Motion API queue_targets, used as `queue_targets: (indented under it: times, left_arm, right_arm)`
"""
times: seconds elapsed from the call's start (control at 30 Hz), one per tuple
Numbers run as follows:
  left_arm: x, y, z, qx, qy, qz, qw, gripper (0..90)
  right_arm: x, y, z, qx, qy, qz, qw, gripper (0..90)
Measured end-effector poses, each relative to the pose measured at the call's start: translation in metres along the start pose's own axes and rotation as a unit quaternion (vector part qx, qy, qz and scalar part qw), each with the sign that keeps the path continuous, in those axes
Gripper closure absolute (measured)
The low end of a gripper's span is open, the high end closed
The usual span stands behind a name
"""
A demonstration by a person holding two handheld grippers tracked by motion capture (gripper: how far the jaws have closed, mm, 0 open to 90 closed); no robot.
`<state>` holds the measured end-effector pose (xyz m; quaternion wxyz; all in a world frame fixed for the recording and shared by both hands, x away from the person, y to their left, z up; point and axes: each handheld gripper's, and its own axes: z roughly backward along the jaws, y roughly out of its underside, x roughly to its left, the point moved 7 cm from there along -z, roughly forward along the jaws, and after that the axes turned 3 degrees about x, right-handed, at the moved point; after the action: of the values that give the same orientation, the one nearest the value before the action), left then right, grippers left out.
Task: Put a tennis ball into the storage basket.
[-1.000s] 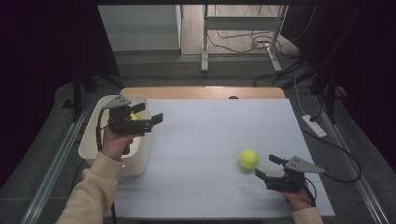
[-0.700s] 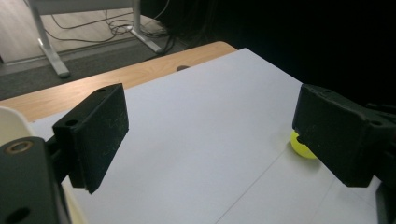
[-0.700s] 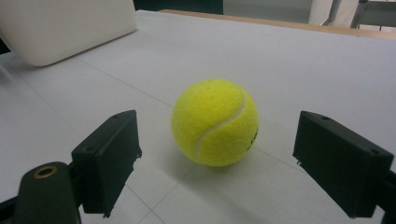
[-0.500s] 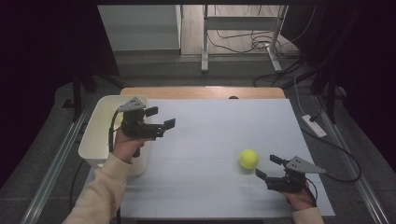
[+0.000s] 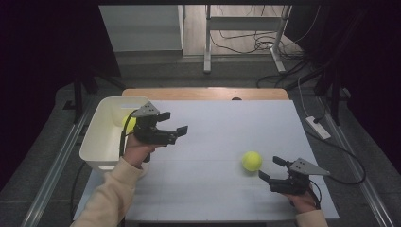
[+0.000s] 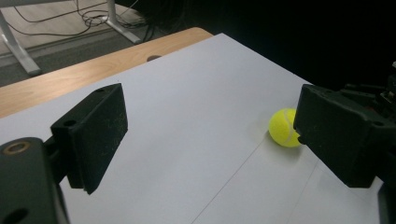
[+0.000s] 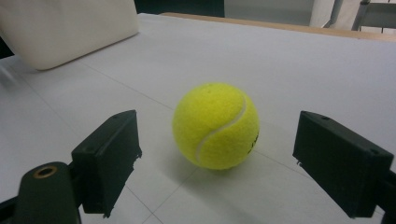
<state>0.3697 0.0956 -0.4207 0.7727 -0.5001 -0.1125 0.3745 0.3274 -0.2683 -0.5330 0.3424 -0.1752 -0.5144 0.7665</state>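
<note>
A yellow tennis ball point(image 5: 252, 161) point(image 7: 215, 126) rests on the white table toward the front right. My right gripper point(image 5: 269, 167) point(image 7: 219, 123) sits low just behind the ball, open, its jaws on either side and not touching it. My left gripper point(image 5: 174, 123) point(image 6: 210, 116) hovers over the table just right of the white bin point(image 5: 101, 137). It is open with nothing between its jaws, which have just been opening a little wider. It points across the table toward the ball point(image 6: 282, 128). A second yellow ball point(image 5: 127, 124) lies inside the bin, partly hidden by the left gripper.
The white bin point(image 7: 65, 28) stands at the table's left edge. A wooden strip point(image 5: 203, 93) runs along the far edge. Cables and a metal stand foot point(image 5: 208, 66) lie on the floor beyond. A power strip point(image 5: 318, 126) lies on the floor at the right.
My left gripper has moved right, from above the bin out over the table. The right gripper and the ball in front of it have stayed put.
</note>
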Motion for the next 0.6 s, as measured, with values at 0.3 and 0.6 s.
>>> queue_targets:
  times: [0.3, 0.6]
  left_arm:
    - [-0.014, 0.001, -0.015, 0.008, 0.013, -0.007, 0.9999, 11.1]
    - [-0.024, 0.002, -0.027, 0.017, 0.025, -0.014, 0.9994, 11.2]
  right_arm:
    - [0.001, 0.001, 0.002, -0.001, 0.0, -0.002, 1.0, 14.4]
    - [0.003, 0.001, 0.003, -0.001, -0.001, 0.0, 1.0, 14.5]
